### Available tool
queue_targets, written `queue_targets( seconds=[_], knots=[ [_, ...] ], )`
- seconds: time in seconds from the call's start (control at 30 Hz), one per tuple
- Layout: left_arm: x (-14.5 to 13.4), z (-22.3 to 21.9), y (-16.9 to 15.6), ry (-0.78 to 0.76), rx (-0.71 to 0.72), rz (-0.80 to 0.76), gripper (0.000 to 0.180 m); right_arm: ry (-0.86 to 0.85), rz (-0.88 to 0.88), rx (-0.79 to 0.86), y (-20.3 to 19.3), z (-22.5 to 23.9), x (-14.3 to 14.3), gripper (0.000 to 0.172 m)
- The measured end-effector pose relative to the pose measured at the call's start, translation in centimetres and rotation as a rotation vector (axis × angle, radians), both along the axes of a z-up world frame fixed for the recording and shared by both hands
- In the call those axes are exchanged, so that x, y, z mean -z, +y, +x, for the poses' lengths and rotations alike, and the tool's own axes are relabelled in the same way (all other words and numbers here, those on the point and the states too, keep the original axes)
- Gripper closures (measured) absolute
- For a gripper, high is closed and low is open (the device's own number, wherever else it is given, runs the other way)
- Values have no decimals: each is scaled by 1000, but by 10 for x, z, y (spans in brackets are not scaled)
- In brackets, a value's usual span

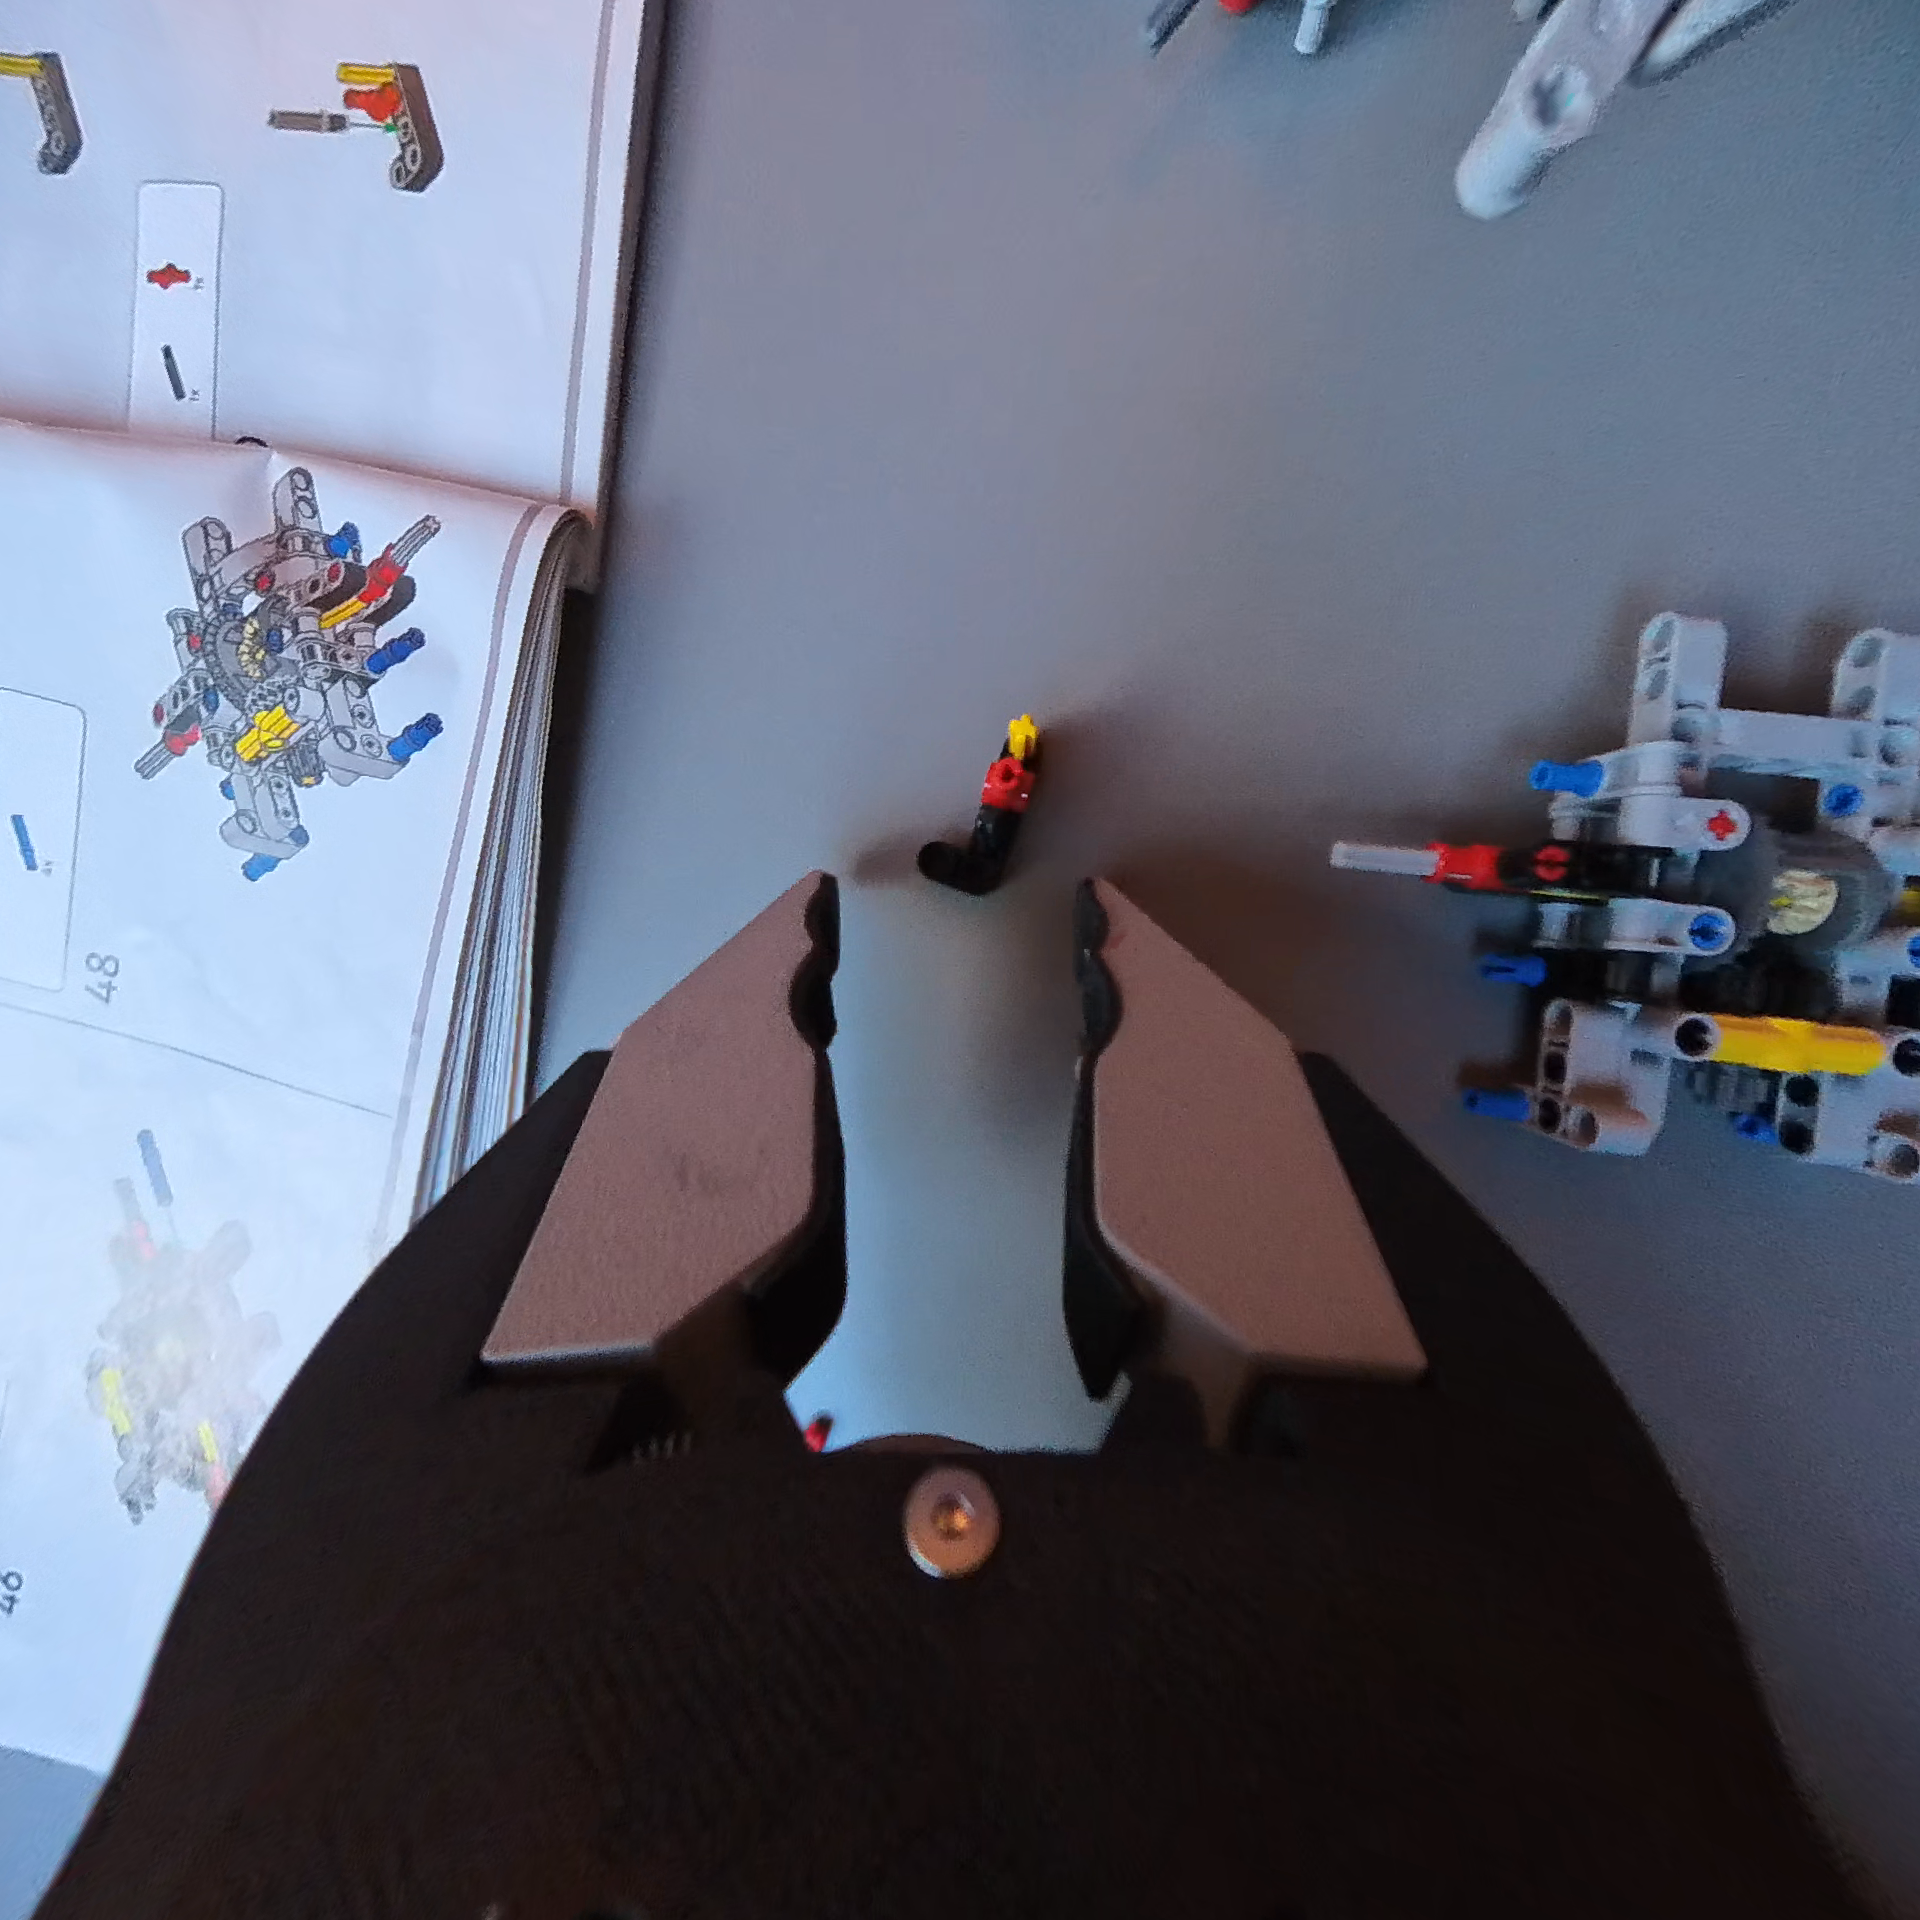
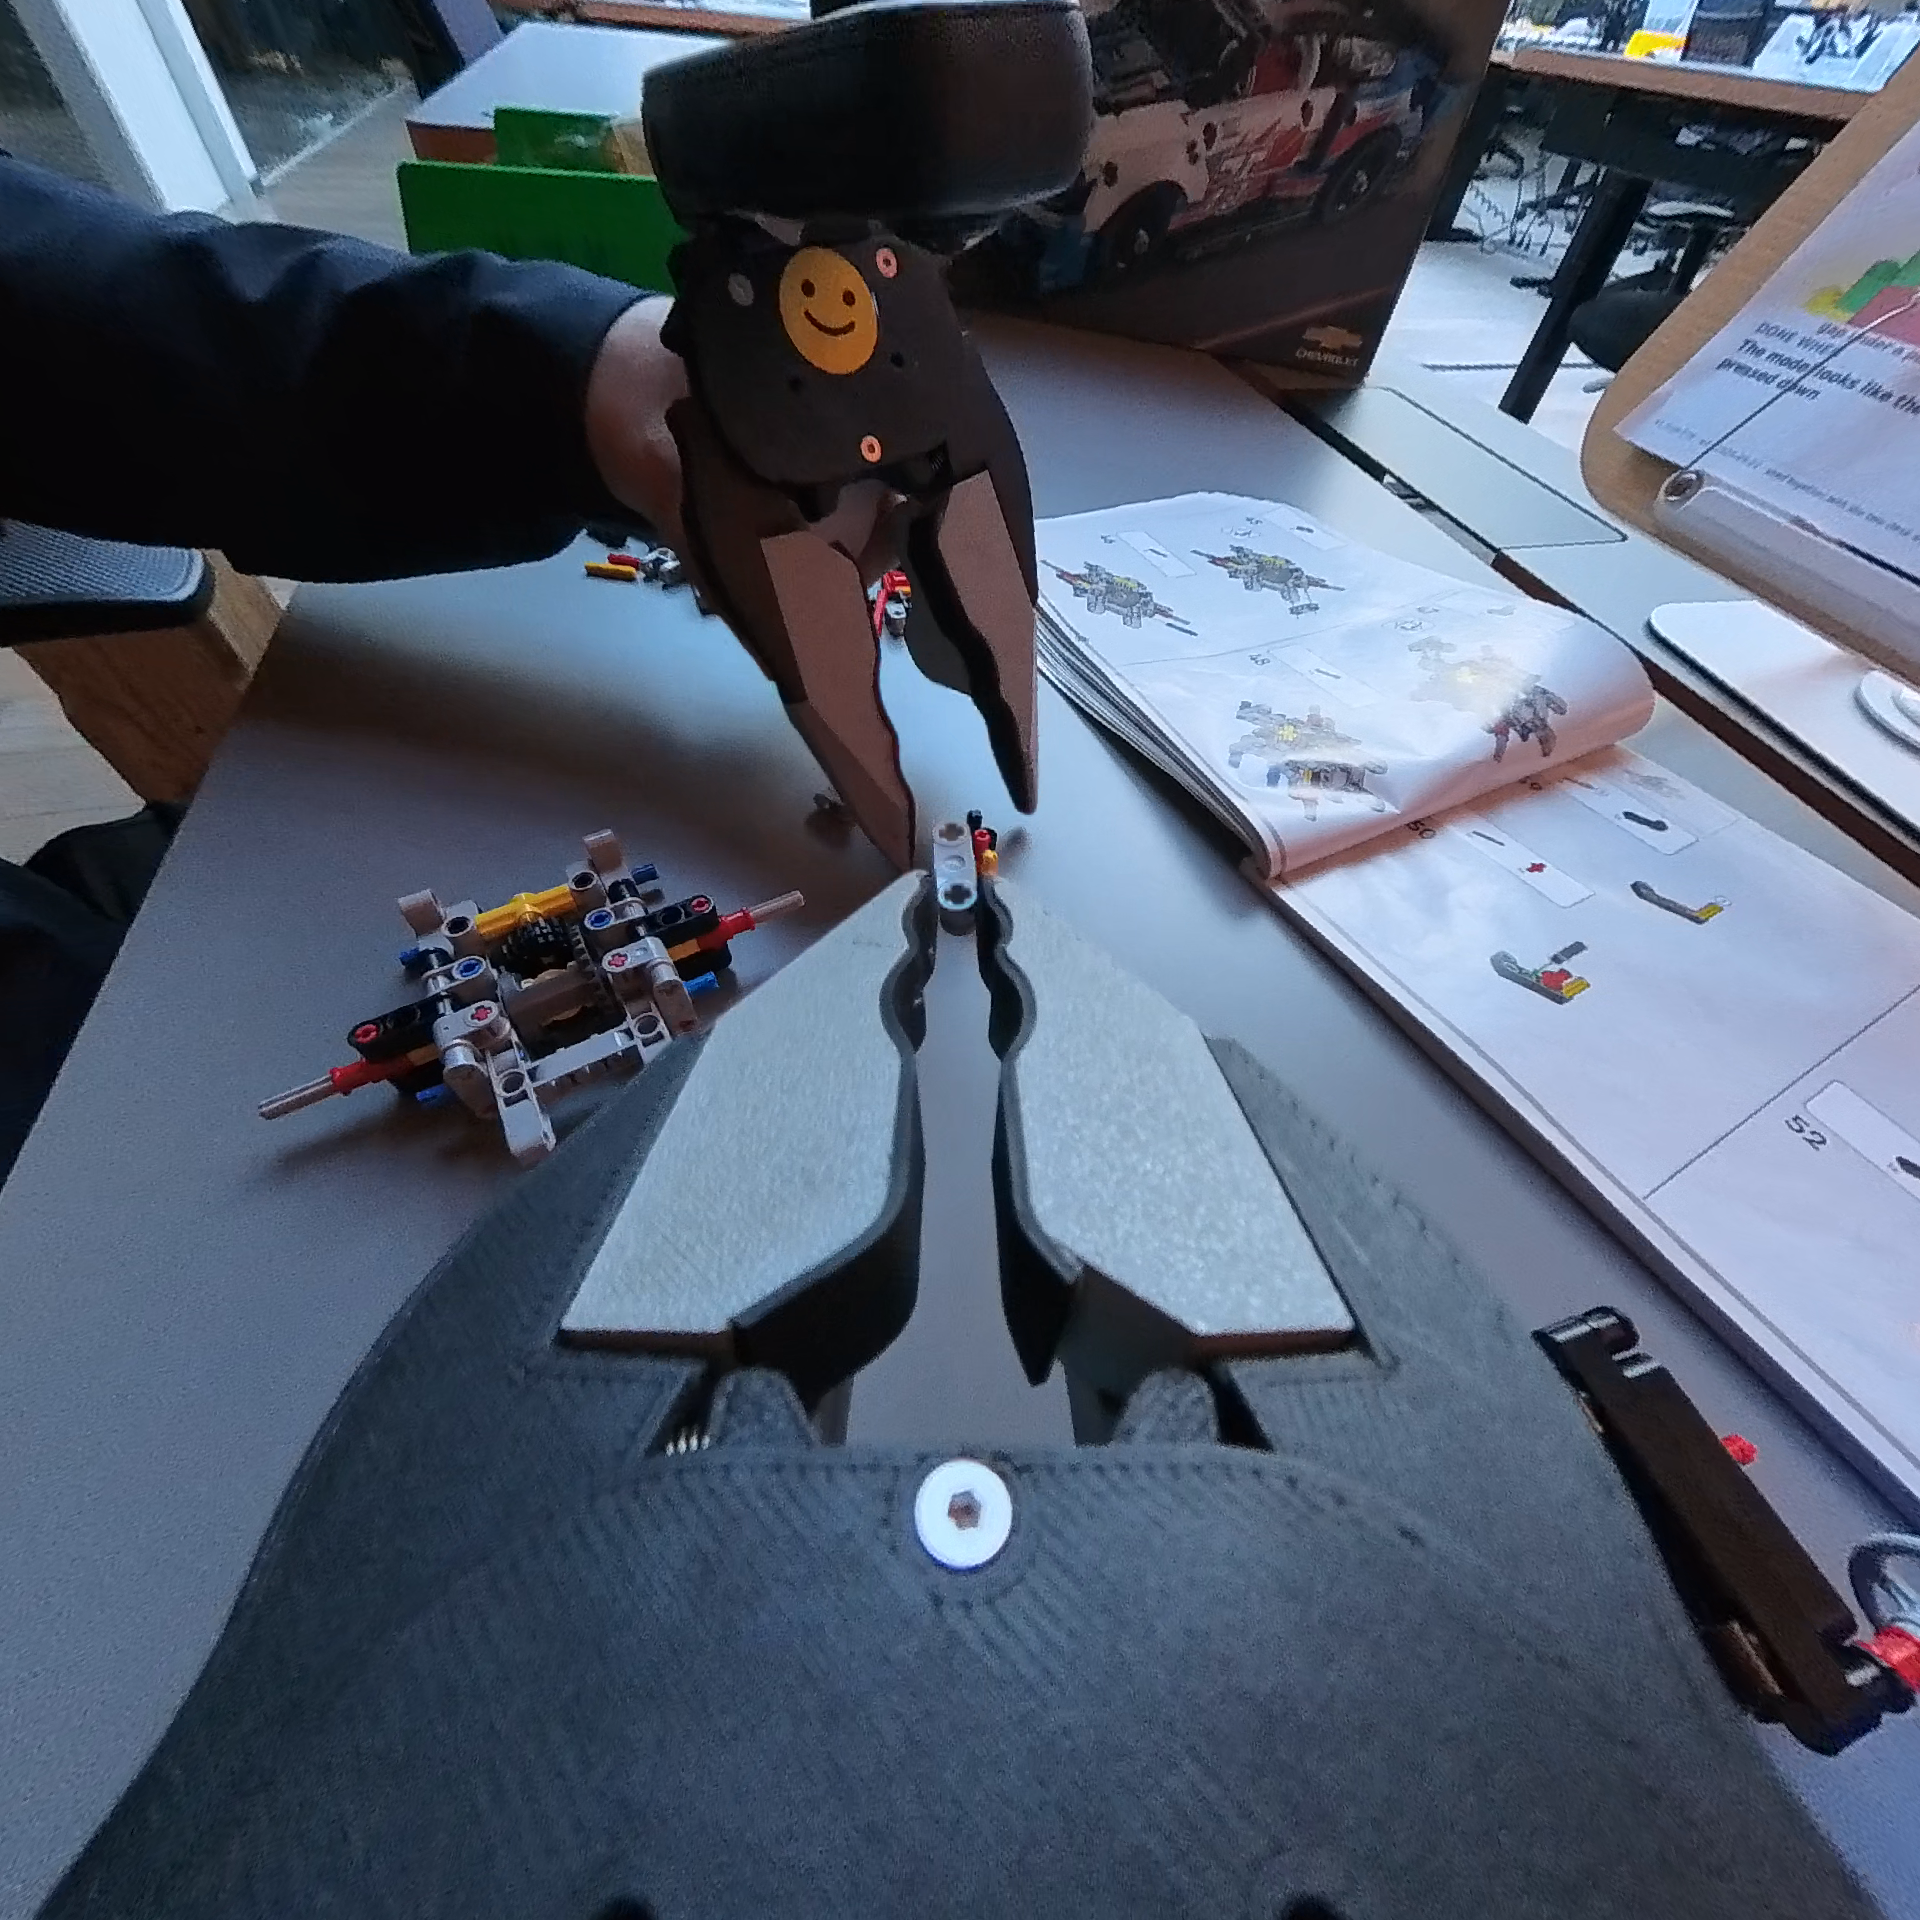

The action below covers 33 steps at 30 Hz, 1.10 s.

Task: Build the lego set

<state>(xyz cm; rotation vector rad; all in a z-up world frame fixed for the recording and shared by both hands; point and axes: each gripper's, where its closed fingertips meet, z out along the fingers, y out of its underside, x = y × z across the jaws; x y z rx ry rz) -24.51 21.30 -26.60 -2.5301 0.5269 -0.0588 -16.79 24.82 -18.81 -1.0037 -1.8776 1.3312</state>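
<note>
left tool [image 1: 956, 888] open, holding nothing, hovers just short of small black bent plastic piece with red and yellow connectors [image 1: 992, 816] lying mid grey desk [image 1: 1247, 436]. right tool [image 2: 954, 902] clamped on short light-grey plastic beam [image 2: 954, 871]. grey-black brick assembly [image 2: 530, 987] nearby; open instruction booklet [image 2: 1455, 831] along desk edge. office room, other desks behind.

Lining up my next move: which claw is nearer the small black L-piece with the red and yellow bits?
Left. The left claw stands open around the L-piece; the right claw, gripping a grey beam, sits just short of it.

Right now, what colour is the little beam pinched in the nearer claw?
Light grey beam, clearest in the right wrist view.
</note>
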Motion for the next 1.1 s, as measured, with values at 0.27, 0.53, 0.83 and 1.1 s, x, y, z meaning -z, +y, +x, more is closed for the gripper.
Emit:
queue_targets(
  seconds=[0.27, 0.53, 0.83, 1.1],
  knots=[
    [1, 11, 7, -62, 67, 40, 167, -24, 16, 5, 0, -2, 8, 168],
    [1, 25, 19, -73, 105, 47, 167, -40, 11, 15, 5, -4, 12, 167],
    [1, 23, 21, -58, 95, 57, 156, -72, 19, 25, 8, -5, 18, 167],
    [-5, 25, 17, -97, 92, 116, 156, -136, 69, 27, 9, -6, 35, 168]
  ],
)
